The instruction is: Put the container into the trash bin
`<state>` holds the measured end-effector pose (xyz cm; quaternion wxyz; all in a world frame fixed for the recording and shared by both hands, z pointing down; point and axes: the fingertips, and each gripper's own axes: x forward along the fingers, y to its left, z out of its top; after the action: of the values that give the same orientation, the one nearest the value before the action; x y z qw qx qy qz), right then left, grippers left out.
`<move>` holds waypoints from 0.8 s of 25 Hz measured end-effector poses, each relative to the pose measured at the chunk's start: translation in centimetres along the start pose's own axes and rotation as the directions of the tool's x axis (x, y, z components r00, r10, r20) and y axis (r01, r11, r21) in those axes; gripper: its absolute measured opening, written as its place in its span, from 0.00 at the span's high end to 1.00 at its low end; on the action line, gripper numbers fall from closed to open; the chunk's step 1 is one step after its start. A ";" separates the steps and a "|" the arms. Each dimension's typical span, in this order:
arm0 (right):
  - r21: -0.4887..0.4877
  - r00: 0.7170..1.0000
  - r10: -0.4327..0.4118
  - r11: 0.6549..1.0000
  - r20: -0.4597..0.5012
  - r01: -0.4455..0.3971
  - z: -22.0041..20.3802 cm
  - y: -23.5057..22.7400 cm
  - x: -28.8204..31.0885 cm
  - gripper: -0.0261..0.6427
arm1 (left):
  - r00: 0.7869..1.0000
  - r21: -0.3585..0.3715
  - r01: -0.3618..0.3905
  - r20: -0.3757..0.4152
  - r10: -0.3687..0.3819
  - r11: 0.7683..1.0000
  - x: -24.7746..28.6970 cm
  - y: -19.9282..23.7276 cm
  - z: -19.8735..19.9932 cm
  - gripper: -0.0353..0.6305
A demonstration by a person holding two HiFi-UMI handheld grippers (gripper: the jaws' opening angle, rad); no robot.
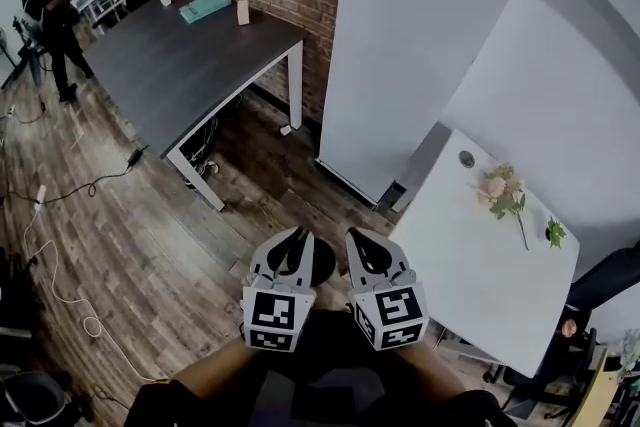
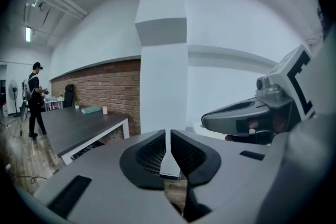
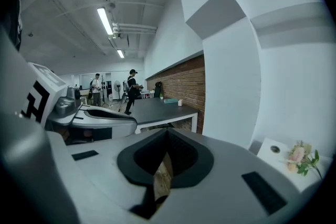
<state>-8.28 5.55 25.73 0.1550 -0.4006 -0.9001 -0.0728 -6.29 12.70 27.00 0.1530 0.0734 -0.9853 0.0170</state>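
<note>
While held side by side near the body: left tool at a narrow slit, empty | right tool pressed together, empty | dark round trash bin on floor just beyond tips, contents unreadable | white counter right | dark counter far left.

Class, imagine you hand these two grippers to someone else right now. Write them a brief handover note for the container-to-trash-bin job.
Left gripper: jaws a sliver apart, empty.
Right gripper: shut, empty.
Both held side by side above the wooden floor.
Container: in no view.
Trash bin: none identifiable; a dark round object below the grippers is unclear.
Done: cannot be confirmed.
Left: find the container, check whether it is already binned.
</note>
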 end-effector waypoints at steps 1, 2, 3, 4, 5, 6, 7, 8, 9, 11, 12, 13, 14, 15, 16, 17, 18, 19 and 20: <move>0.001 1.000 0.002 1.000 -0.002 -0.002 -0.2 0.0 -0.2 0.94 | 1.000 0.003 0.001 0.001 -0.001 1.000 -0.1 -0.3 0.0 0.90; 0.003 1.000 0.003 1.000 -0.004 -0.003 -0.4 0.0 -0.5 0.94 | 1.000 0.006 0.001 0.003 -0.001 1.000 -0.3 -0.6 0.0 0.90; 0.005 1.000 0.004 1.000 -0.005 -0.004 -0.5 0.1 -0.8 0.94 | 1.000 0.008 0.000 0.004 0.000 1.000 -0.5 -0.8 0.0 0.90; 0.007 1.000 0.005 1.000 -0.005 -0.005 -0.6 0.1 -1.0 0.94 | 1.000 0.009 -0.004 0.006 0.004 1.000 -0.7 -0.9 0.1 0.90; 0.009 1.000 0.005 1.000 -0.004 -0.005 -0.7 0.1 -1.2 0.94 | 1.000 0.009 -0.007 0.007 0.007 1.000 -0.8 -1.0 0.1 0.90; 0.009 1.000 0.006 1.000 -0.003 -0.006 -0.7 0.1 -1.4 0.94 | 1.000 0.008 -0.009 0.006 0.009 1.000 -0.9 -1.0 0.1 0.90; 0.010 1.000 0.006 1.000 -0.003 -0.006 -0.8 -0.1 -1.5 0.94 | 1.000 0.008 -0.010 0.004 0.010 1.000 -1.0 -1.2 0.1 0.90; 0.012 1.000 0.007 1.000 -0.004 -0.007 -0.9 -0.2 -1.5 0.94 | 1.000 0.007 -0.010 0.001 0.010 1.000 -0.9 -1.3 0.0 0.90; 0.014 1.000 0.006 1.000 -0.006 -0.006 -1.0 -0.4 -1.6 0.94 | 1.000 0.006 -0.009 -0.003 0.009 1.000 -0.8 -1.5 0.0 0.90; 0.018 1.000 0.006 1.000 -0.009 -0.006 -1.2 -0.9 -1.6 0.94 | 1.000 0.005 -0.007 -0.008 0.008 1.000 -0.5 -1.8 -0.2 0.90; 0.020 1.000 0.006 1.000 -0.010 -0.005 -1.4 -1.0 -1.7 0.94 | 1.000 0.005 -0.007 -0.011 0.007 1.000 -0.4 -2.0 -0.2 0.90; 0.022 1.000 0.006 1.000 -0.012 -0.006 -1.5 -1.2 -1.9 0.94 | 1.000 0.006 -0.007 -0.012 0.007 1.000 -0.3 -2.2 -0.2 0.90; 0.023 1.000 0.006 1.000 -0.014 -0.006 -1.6 -1.4 -2.1 0.94 | 1.000 0.006 -0.007 -0.014 0.007 1.000 -0.3 -2.6 -0.3 0.90; 0.024 1.000 0.006 1.000 -0.016 -0.006 -1.7 -1.6 -2.4 0.94 | 1.000 0.005 -0.006 -0.015 0.006 1.000 -0.3 -2.9 -0.3 0.90; 0.025 1.000 0.007 1.000 -0.017 -0.006 -1.8 -1.8 -2.5 0.94 | 1.000 0.005 -0.006 -0.017 0.006 1.000 -0.3 -3.2 -0.3 0.90; 0.026 1.000 0.008 1.000 -0.019 -0.007 -1.9 -2.0 -2.6 0.94 | 1.000 0.004 -0.006 -0.019 0.006 1.000 -0.2 -3.4 -0.3 0.90; 0.027 1.000 0.010 1.000 -0.022 -0.009 -2.0 -2.2 -2.6 0.94 | 1.000 0.003 -0.006 -0.021 0.006 1.000 -0.1 -3.6 -0.4 0.91; 0.029 1.000 0.012 1.000 -0.025 -0.011 -2.2 -2.4 -2.5 0.94 | 1.000 0.000 -0.006 -0.023 0.006 1.000 0.1 -3.8 -0.5 0.91; 0.031 1.000 0.013 0.999 -0.028 -0.012 -2.4 -2.6 -2.5 0.94 | 1.000 -0.002 -0.006 -0.026 0.006 1.000 0.2 -3.9 -0.7 0.91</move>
<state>-8.11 1.43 27.12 0.1746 -0.4028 -0.8962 -0.0634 -5.69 8.84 27.72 0.1657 0.0699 -0.9835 0.0171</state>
